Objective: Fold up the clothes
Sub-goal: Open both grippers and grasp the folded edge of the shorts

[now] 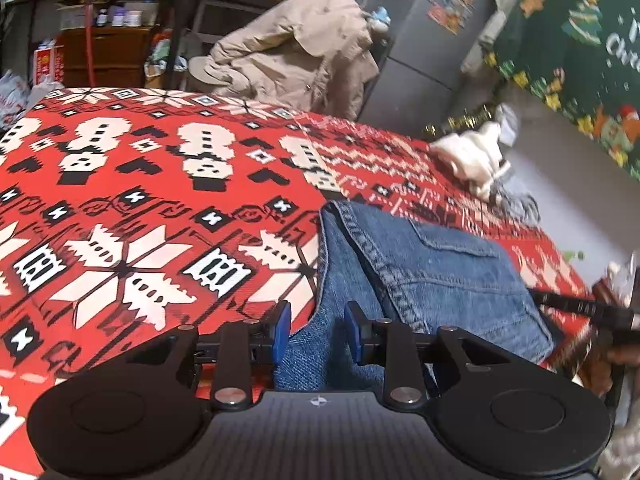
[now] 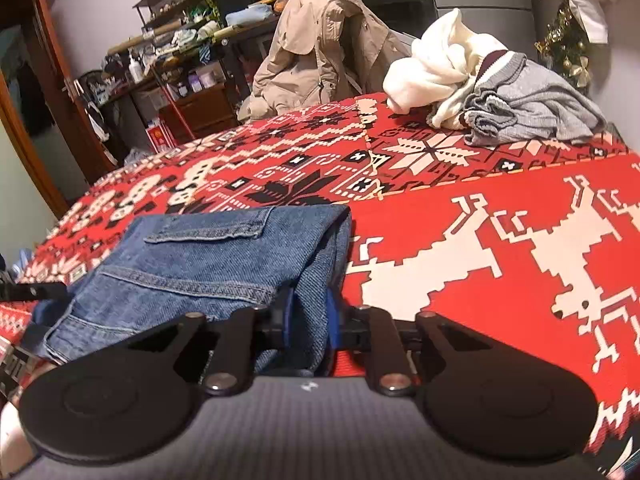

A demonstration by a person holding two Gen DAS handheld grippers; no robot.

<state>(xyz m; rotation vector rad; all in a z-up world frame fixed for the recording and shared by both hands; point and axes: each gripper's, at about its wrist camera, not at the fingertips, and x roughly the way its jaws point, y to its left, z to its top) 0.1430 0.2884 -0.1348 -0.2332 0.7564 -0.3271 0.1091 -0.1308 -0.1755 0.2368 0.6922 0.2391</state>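
Folded blue jeans (image 1: 432, 264) lie on the red patterned cloth (image 1: 140, 200), pocket flap up. My left gripper (image 1: 318, 326) stands at the jeans' near left edge. Its blue pads are apart, with denim lying loosely between them and a gap at each pad. In the right wrist view the jeans (image 2: 224, 256) sit at the lower left, and my right gripper (image 2: 311, 320) is shut on their near right corner, a bunch of denim squeezed between its pads. A black part of the other gripper (image 2: 32, 292) shows at the left edge.
A heap of white and grey clothes (image 2: 480, 92) lies at the far end of the red cloth (image 2: 520, 240). A beige coat (image 2: 320, 48) hangs over a chair behind the table. Cluttered shelves (image 2: 180, 40) line the back wall. A green Christmas cloth (image 1: 580, 40) hangs at the right.
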